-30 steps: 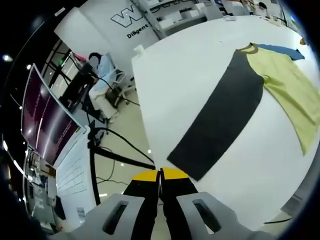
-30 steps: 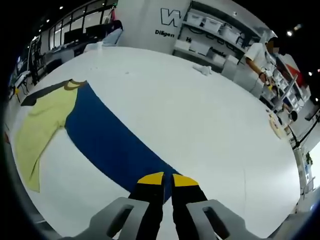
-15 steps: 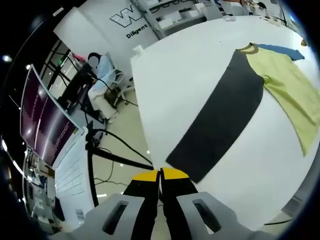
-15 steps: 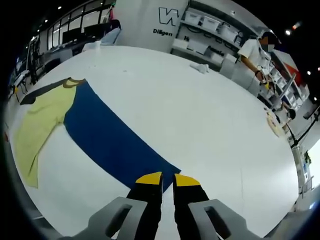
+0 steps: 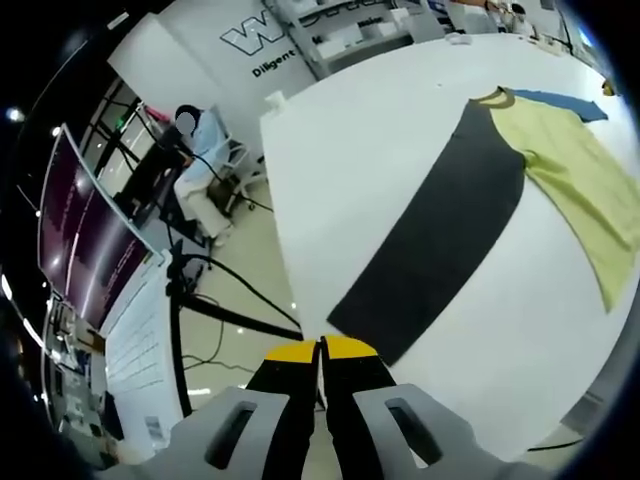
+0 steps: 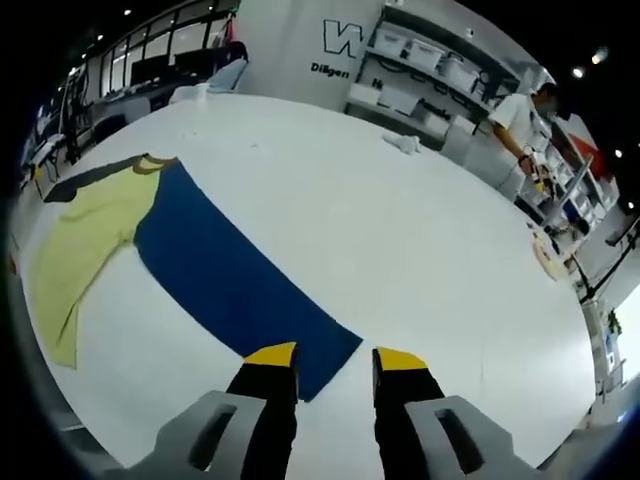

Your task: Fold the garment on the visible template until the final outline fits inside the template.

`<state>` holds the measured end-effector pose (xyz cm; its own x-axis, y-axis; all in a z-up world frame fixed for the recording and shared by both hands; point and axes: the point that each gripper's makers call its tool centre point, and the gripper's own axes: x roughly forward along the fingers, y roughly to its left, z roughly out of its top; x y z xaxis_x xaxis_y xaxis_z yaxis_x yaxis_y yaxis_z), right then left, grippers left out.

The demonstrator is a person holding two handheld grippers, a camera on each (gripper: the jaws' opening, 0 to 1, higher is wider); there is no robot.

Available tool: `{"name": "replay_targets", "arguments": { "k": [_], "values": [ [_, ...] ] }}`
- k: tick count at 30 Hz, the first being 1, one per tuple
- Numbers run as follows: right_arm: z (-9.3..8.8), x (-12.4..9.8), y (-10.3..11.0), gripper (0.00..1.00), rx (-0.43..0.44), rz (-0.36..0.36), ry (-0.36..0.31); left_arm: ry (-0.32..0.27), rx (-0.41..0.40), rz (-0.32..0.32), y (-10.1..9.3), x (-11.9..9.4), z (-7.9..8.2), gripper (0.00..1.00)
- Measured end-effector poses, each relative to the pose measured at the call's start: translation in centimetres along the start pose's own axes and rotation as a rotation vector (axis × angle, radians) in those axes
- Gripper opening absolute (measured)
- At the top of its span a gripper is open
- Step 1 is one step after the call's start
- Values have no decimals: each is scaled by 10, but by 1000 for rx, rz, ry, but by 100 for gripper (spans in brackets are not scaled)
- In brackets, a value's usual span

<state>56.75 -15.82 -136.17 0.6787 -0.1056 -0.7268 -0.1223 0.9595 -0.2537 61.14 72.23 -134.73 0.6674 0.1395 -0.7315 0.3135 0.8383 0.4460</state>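
Bright workshop hall beyond a broad white tabletop [image 6: 400,250]: a white wall [image 5: 190,50] bearing a large "W" logo with smaller lettering beginning "Dilig" beneath, rest unreadable; shelving with bins [image 6: 430,70] alongside; a seated person [image 5: 200,140] off the tabletop's edge, another person [image 6: 520,120] standing by the shelves.

Garment [image 5: 440,230] spread flat on the tabletop. In the left gripper view: dark grey long panel running diagonally from a yellow collar down to a corner just ahead of the left tool [image 5: 321,347], close to the tabletop's near edge; yellow part beside it. Left tool's yellow-tipped jaws pressed together, holding nothing visible.

In the right gripper view: garment [image 6: 220,280] as a blue panel beside yellow, its near corner just in front of the right tool [image 6: 334,357]. Jaws spread apart, gripping nothing.
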Motion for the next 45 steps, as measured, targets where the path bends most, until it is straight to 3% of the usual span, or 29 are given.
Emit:
{"name": "replay_targets", "arguments": {
  "k": [4,14,21,26,38,45],
  "values": [
    [-6,-3,5,30,-1,9,2,-21,-7,-12,-2,-2,2,3],
    [-10,-5,26,46,-13,64,-17,-54,8,-28,-10,-3,1,23],
    [-2,-15,46,50,-76,124,-67,-68,51,-53,-20,-4,2,31],
    [-6,-19,63,54,-136,184,-71,-100,65,-89,-33,-5,8,43],
    [-12,-30,109,52,-310,287,-81,-199,107,-214,-76,-13,25,60],
    [-16,-33,130,51,-365,324,-90,-218,119,-243,-87,-14,25,66]
  ]
}}
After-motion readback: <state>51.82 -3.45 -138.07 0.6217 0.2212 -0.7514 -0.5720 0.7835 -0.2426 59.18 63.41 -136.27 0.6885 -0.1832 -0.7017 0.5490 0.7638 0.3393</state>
